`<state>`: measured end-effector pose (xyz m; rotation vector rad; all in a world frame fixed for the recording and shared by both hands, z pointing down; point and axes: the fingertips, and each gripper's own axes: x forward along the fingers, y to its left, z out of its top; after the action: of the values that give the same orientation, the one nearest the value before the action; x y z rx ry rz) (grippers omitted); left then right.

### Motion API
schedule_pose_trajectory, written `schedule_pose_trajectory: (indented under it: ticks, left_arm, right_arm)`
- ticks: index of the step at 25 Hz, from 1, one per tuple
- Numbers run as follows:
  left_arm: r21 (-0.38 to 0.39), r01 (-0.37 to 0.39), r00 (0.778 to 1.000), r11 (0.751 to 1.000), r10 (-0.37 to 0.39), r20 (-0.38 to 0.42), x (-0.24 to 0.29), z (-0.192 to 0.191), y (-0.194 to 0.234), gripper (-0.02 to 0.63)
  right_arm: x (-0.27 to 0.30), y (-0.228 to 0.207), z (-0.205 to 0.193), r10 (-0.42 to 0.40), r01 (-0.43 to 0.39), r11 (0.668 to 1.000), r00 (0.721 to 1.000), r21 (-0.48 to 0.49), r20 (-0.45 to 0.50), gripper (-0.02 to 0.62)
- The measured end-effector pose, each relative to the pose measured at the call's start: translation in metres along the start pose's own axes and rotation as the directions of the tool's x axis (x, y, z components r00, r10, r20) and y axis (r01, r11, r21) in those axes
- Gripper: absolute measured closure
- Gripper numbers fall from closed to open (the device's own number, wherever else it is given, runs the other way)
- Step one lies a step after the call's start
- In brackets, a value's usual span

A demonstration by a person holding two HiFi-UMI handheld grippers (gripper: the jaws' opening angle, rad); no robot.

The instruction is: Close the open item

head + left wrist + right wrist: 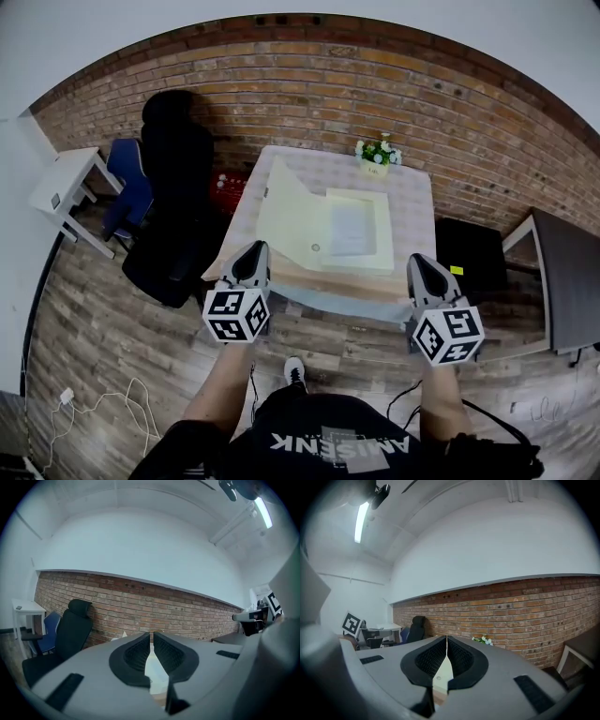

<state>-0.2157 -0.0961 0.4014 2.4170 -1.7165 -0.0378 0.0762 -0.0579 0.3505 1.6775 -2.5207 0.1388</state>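
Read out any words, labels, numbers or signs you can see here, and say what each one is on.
"AMISENK": white print on the person's dark top, upside down in the head view; the last letters are uncertain.
Cubes of the left gripper and the right gripper: black-and-white square codes, no words.
Yellow tag on the black box: too small to read.
Cream case on the table: no readable print.
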Motion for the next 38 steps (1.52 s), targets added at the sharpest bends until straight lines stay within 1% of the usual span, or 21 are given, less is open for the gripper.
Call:
schedule_pose_trajectory:
  ticks: [4, 7, 10, 16, 17, 19, 21, 24, 28, 32, 35, 38]
  left_arm:
    - [-0.018, 0.002, 1.0, 1.0, -0.002, -0.011, 0.018, -0.003, 0.032, 0.591]
    - [-0.007, 0.01, 1.0, 1.0, -0.011, -0.013, 0.032, 0.0, 0.054, 0.589]
    - [0.001, 0.036, 0.999, 0.999, -0.035, -0.021, 0.045, 0.0, 0.07, 0.589]
    - [-0.036, 0.056, 0.998, 0.998, -0.057, -0.011, 0.065, -0.003, 0.1, 0.58]
    - [-0.038, 0.061, 0.998, 0.997, -0.061, -0.01, 0.068, -0.004, 0.103, 0.568]
    - [-0.047, 0.066, 0.998, 0.997, -0.067, -0.018, 0.073, -0.008, 0.108, 0.514]
    - [-0.062, 0.072, 0.996, 0.995, -0.074, -0.038, 0.08, -0.014, 0.113, 0.503]
    - [-0.061, 0.072, 0.995, 0.996, -0.076, -0.066, 0.089, -0.025, 0.116, 0.491]
    - [-0.084, 0.045, 0.993, 0.995, -0.054, -0.105, 0.099, -0.044, 0.122, 0.456]
    - [-0.097, -0.018, 0.994, 0.995, 0.007, -0.112, 0.107, -0.055, 0.128, 0.453]
    - [-0.119, -0.047, 0.99, 0.992, 0.03, -0.138, 0.113, -0.065, 0.124, 0.453]
    - [-0.122, -0.074, 0.986, 0.99, 0.054, -0.16, 0.12, -0.072, 0.12, 0.453]
  right_arm:
    - [0.031, 0.011, 0.003, -0.011, 0.011, 1.0, 1.0, -0.013, -0.01, 0.554]
    - [0.055, 0.018, 0.008, -0.022, 0.022, 1.0, 1.0, -0.02, -0.011, 0.554]
    - [0.077, 0.025, 0.013, -0.031, 0.031, 0.999, 0.999, -0.022, -0.004, 0.554]
    - [0.107, 0.038, 0.013, -0.049, 0.048, 0.998, 0.999, -0.032, -0.022, 0.554]
    - [0.11, 0.039, 0.012, -0.051, 0.05, 0.998, 0.998, -0.035, -0.029, 0.554]
    - [0.117, 0.041, 0.012, -0.051, 0.05, 0.998, 0.998, -0.04, -0.045, 0.554]
    - [0.125, 0.042, 0.012, -0.05, 0.048, 0.998, 0.997, -0.042, -0.055, 0.554]
    - [0.137, 0.039, 0.016, -0.044, 0.042, 0.998, 0.998, -0.051, -0.054, 0.554]
    - [0.155, 0.037, 0.012, -0.004, 0.001, 0.999, 0.998, -0.046, -0.059, 0.554]
    - [0.172, 0.028, 0.015, 0.044, -0.047, 0.997, 0.998, -0.053, -0.053, 0.554]
    - [0.182, 0.016, 0.02, 0.077, -0.079, 0.996, 0.996, -0.05, -0.044, 0.554]
    - [0.195, 0.004, 0.025, 0.114, -0.116, 0.992, 0.993, -0.05, -0.039, 0.554]
